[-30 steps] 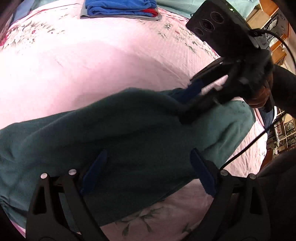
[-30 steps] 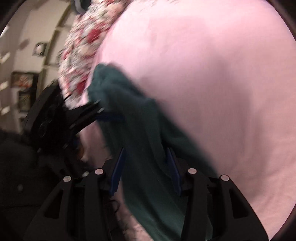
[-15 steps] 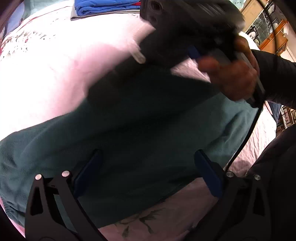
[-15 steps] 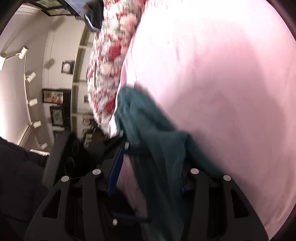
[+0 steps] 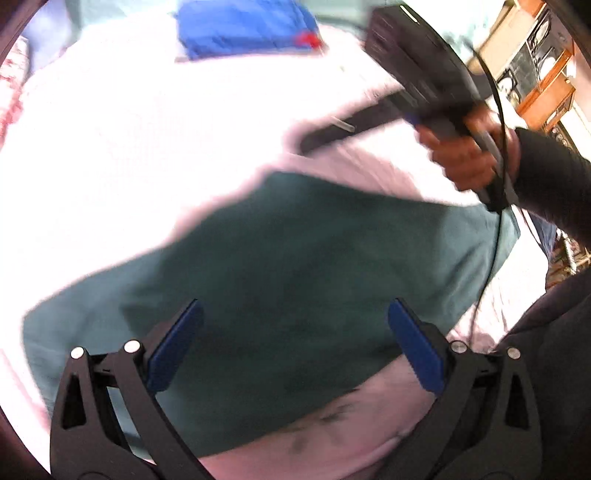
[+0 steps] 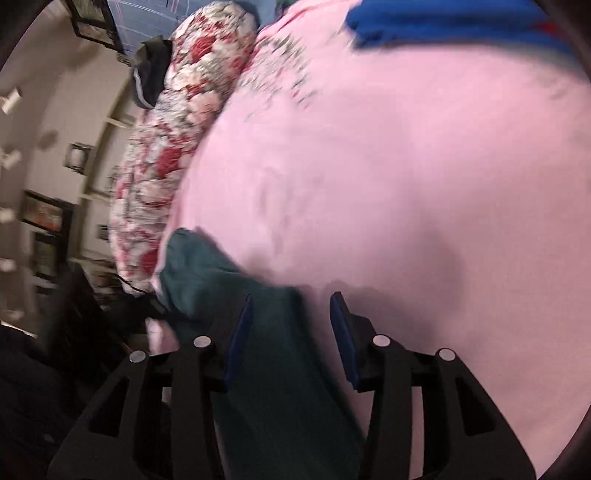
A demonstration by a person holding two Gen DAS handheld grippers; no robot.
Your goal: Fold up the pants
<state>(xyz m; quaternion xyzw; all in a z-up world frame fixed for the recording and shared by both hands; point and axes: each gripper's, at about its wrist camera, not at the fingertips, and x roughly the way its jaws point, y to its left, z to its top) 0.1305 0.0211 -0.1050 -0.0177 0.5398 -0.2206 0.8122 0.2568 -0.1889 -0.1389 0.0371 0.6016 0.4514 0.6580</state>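
Pants (image 5: 295,266): dark green, laid flat across the pink bedspread (image 5: 147,147), near its front edge. Left gripper (image 5: 295,332): spread wide above the pants, nothing pinched between the blue pads. Right gripper (image 6: 291,317): jaws closing from a half-wide gap; the pants' edge is seen between them, pads not pressing. Blue folded clothes (image 5: 243,26): placed at the bedspread's far side. Floral pillow (image 6: 173,147): set alongside the bedspread.
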